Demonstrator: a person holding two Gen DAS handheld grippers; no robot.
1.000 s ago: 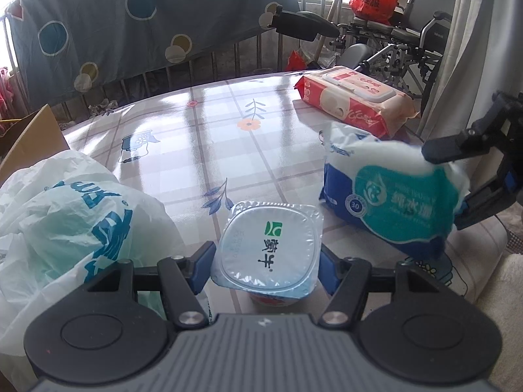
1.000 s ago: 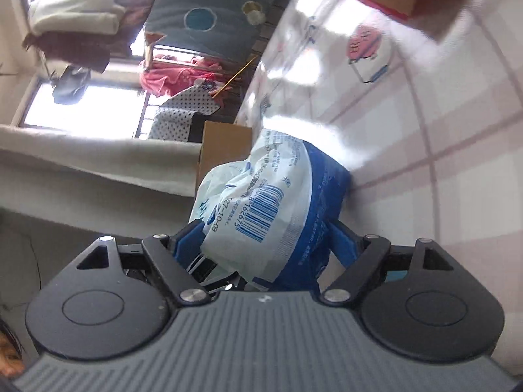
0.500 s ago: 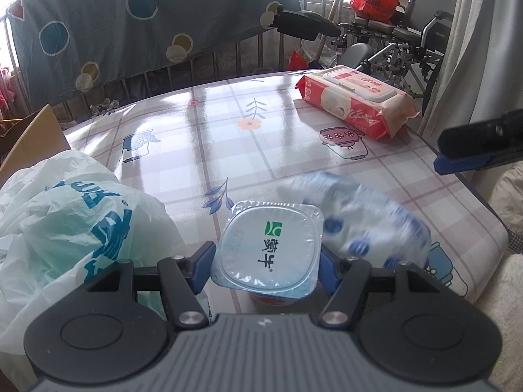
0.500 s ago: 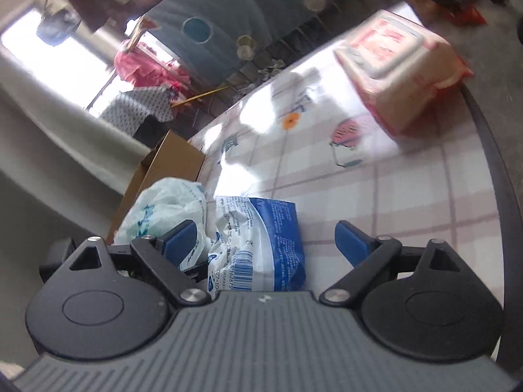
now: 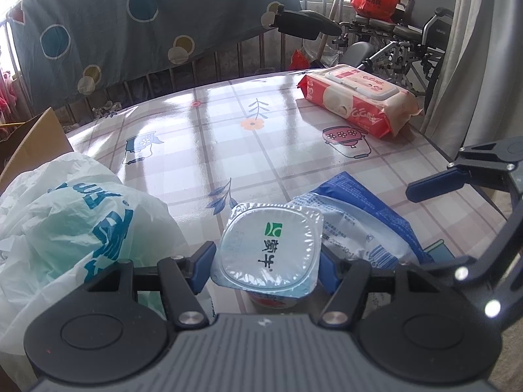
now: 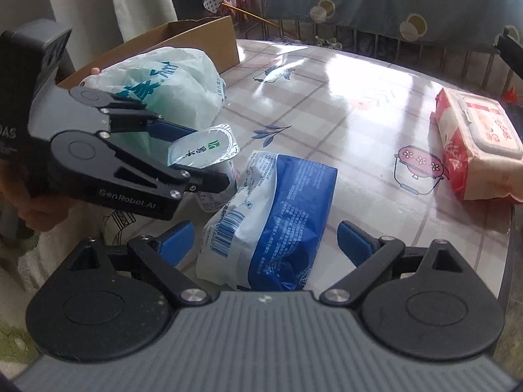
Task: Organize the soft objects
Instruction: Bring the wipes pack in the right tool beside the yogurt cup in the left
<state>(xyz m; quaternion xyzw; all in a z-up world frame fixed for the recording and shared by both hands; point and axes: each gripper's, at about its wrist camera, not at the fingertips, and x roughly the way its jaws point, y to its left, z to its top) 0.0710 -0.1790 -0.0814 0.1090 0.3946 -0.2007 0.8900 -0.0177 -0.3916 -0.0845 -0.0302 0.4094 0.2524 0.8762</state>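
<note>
Taking the yogurt cup (image 5: 269, 245) as the landmark: a crumpled plastic bag (image 5: 75, 228) crowds its left side, and the blue tissue pack (image 6: 278, 215) lies against its right. Beyond the cup, bare tablecloth (image 5: 228, 143) runs open to the far rim. Far right of it lies the red wipes pack (image 5: 356, 98).

right gripper (image 6: 264, 238): no longer clamped on blue-and-white tissue pack (image 6: 278, 209), jaws now spread wide, pulled back | tissue pack: dropped from mid-air onto the table (image 6: 359, 104), now lying just beside the yogurt cup (image 6: 202, 147)
</note>
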